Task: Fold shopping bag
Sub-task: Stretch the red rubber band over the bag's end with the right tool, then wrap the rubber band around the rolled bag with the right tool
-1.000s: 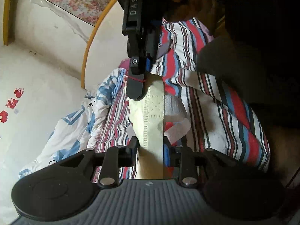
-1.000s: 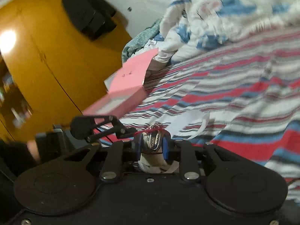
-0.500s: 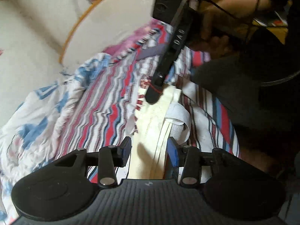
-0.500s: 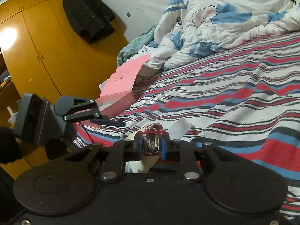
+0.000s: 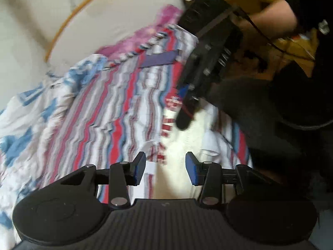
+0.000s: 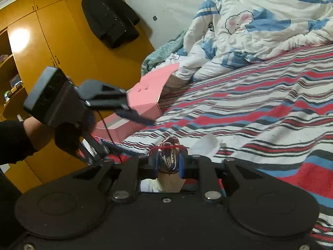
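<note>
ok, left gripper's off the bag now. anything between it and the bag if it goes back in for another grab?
Nothing visible. The left gripper has just been opening, and its pads touch nothing; the cream shopping bag lies directly past them on the striped bedspread. The right gripper pinches the bag's far end, clear of the near end.

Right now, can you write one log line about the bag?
left tool: open, off bag | right tool: shut on bag end | bag: long strip on bed
</note>
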